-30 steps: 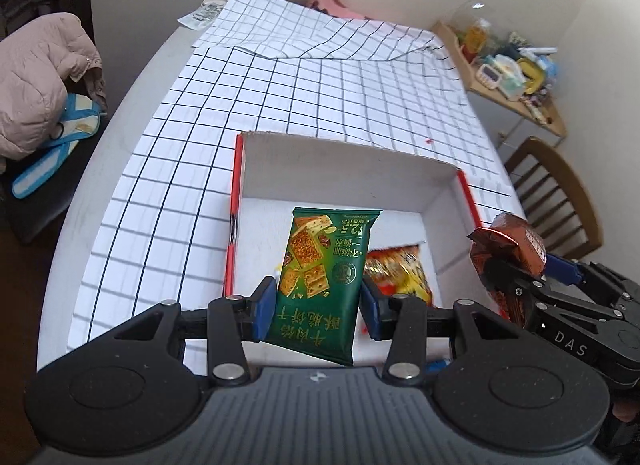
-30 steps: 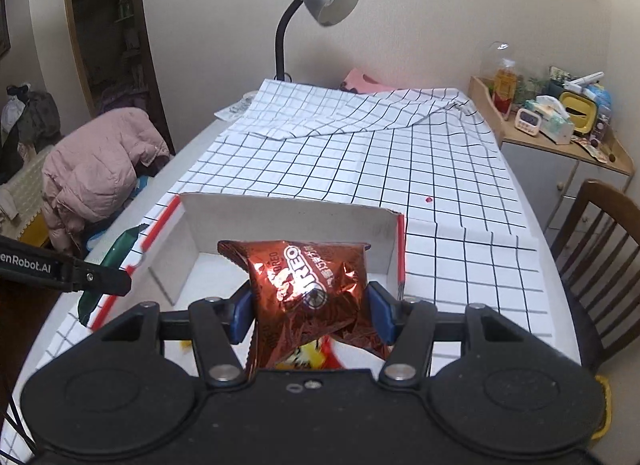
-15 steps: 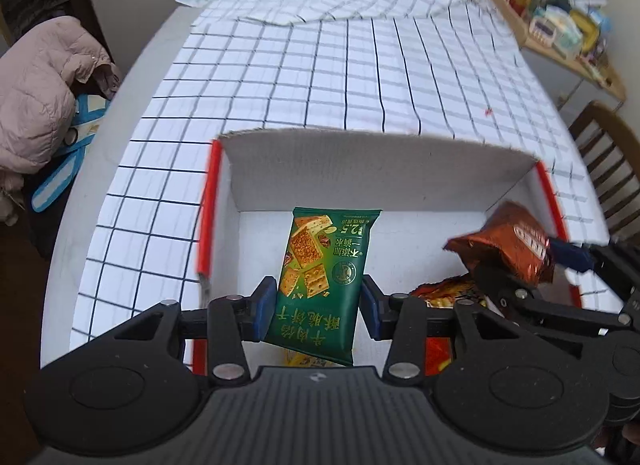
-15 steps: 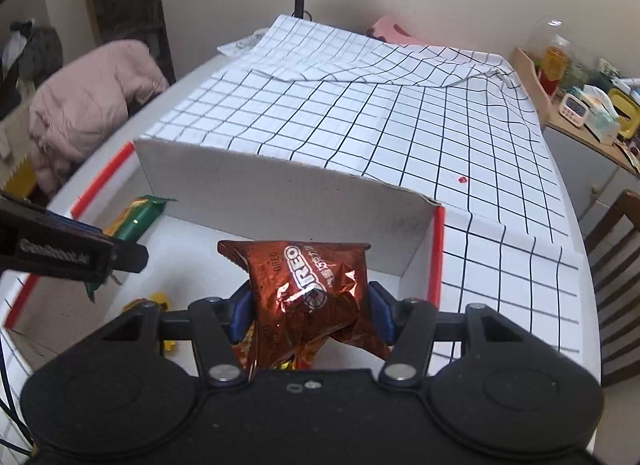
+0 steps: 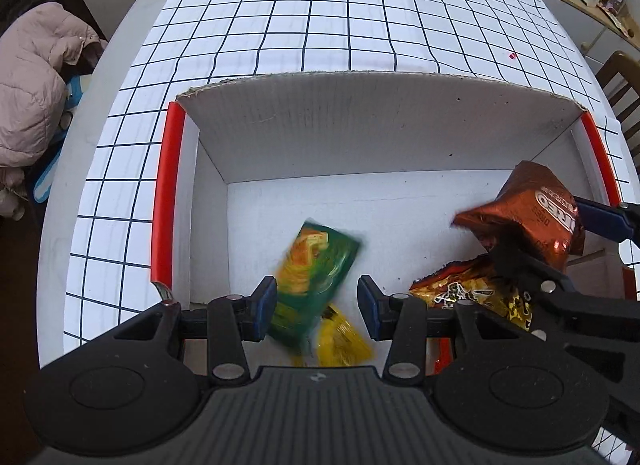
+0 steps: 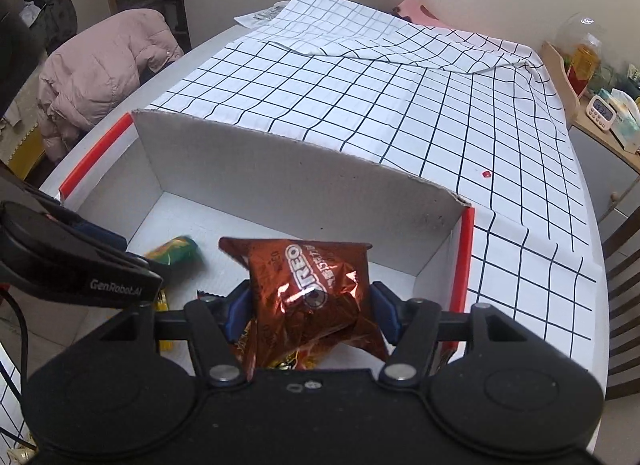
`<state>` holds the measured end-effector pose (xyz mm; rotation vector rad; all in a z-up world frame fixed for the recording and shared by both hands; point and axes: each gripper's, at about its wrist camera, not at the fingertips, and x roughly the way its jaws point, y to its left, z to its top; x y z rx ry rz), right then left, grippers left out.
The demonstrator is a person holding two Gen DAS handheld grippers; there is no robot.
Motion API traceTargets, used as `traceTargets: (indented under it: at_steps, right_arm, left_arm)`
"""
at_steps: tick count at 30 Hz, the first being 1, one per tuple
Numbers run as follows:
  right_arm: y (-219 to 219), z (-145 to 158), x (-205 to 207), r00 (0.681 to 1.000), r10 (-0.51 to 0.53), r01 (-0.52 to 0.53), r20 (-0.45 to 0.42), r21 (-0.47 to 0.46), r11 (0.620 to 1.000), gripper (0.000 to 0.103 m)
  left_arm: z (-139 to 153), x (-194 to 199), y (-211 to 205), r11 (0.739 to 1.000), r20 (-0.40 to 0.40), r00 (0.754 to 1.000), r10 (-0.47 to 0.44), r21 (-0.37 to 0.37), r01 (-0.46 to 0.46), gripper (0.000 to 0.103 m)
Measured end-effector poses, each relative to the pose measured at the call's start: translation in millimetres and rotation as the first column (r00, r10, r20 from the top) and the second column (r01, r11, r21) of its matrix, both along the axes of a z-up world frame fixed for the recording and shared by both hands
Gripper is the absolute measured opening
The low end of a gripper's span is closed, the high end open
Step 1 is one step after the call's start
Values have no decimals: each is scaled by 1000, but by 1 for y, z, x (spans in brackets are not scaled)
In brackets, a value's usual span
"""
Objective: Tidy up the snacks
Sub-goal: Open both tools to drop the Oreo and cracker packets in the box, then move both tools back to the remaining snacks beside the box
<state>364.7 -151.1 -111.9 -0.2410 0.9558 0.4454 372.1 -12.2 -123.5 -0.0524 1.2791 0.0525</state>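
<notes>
- Gripping the brown Oreo packet (image 6: 308, 289), the right gripper (image 6: 310, 311) hangs over the box's right side.
- Left gripper (image 5: 316, 305) fingers spread wide; blurred green packet (image 5: 316, 277) between them, inside the cardboard box (image 5: 376, 137).
- Checked tabletop (image 5: 344, 25) beyond.

Box (image 5: 384, 133) on tabletop (image 5: 120, 61); cracker packet (image 5: 316, 277) inside left, Oreo bag (image 6: 308, 289) right, jacket (image 5: 28, 81) beyond tabletop's left edge.
</notes>
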Motion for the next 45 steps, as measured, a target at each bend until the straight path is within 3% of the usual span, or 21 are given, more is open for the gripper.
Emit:
traceTargets:
  at_steps: [4,11,18,32,34,45]
  right_arm:
    - [-2,3,-2,1000,-14,14,9,9,1000,74]
    - [-9,19,-17,999,-33,32,23,61,998,79]
    - [-18,41,-41,997,-65,59,53,100,993,83]
    - [-34,87,-112,988,-105,82,110,200,976,90]
    - [-36,91,-124,987,-107,80,121,210,974,96]
    - [-46,106,-184,980,-106,58,170,265,963,101]
  left_arm:
    - [3,-2,-2,1000,5,1000,-6,-17,6,46]
    - [23,-17,4,999,49,999,9,-52,-6,55]
    - [48,-40,12,996,106,994,8,-84,0,55]
    - [101,-117,9,992,237,970,-47,-101,73,55]
    - [106,-127,11,991,249,967,-50,-107,79,57]
    - [121,-194,17,987,333,939,-80,-105,121,63]
